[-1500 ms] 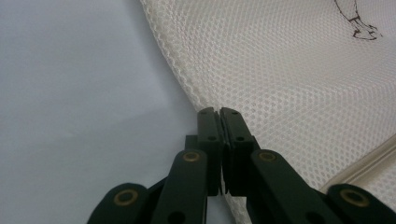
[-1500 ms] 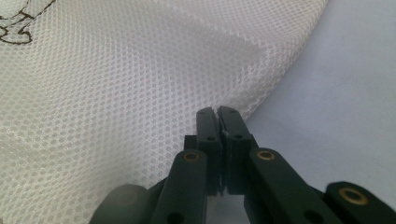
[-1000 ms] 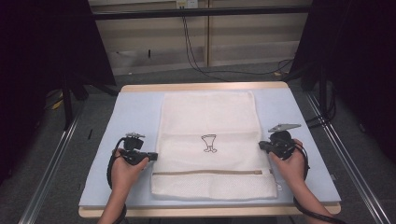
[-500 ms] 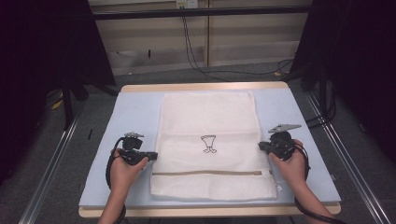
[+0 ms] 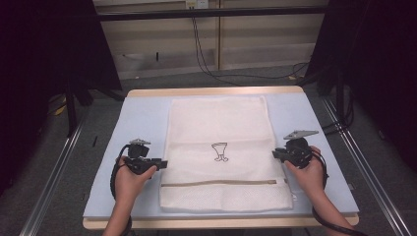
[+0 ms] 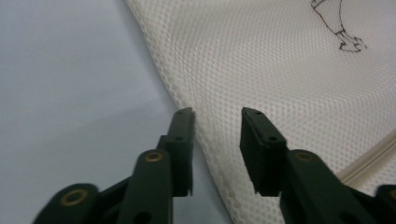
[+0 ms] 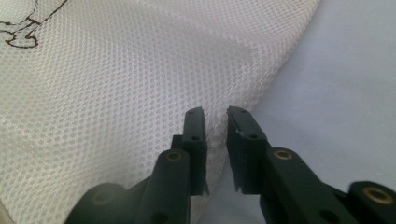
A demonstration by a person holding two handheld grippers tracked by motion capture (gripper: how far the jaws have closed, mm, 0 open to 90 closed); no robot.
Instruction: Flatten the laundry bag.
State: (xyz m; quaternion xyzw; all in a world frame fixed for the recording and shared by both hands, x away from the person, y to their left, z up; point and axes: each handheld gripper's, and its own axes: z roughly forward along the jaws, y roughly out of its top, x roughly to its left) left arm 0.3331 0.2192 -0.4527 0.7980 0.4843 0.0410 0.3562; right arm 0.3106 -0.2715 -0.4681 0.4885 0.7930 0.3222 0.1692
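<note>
Mesh laundry bag, cream-white, one in number, lies flat at the centre of the pale blue surface, its zipper band running across the lower part of the frame in the high view and a small dark printed figure at its middle.

Two tongs are present, one per hand. Left tongs sit at the bag's left edge, lower left of centre in the high view; right tongs sit at the bag's right edge. In the left gripper view, the left tongs stand spread, the bag's side edge passing between the jaws with no pad pressing on the mesh. In the right gripper view, the right tongs show a narrower gap, parted, straddling the bag's edge without pinching it. Both pairs have just been opening, with the mesh edge between the jaws but free.

Assessment: the step in hand appears to be a release after laying or smoothing the bag flat; the bag rests unwrinkled and square to the surface. The next move likely calls for drawing both tongs outward, clear of the edges, without dragging the mesh, or for a fresh pinch at the edges should folding follow.

Count: one bag, one zipper, one printed figure, two tongs, two hands.
</note>
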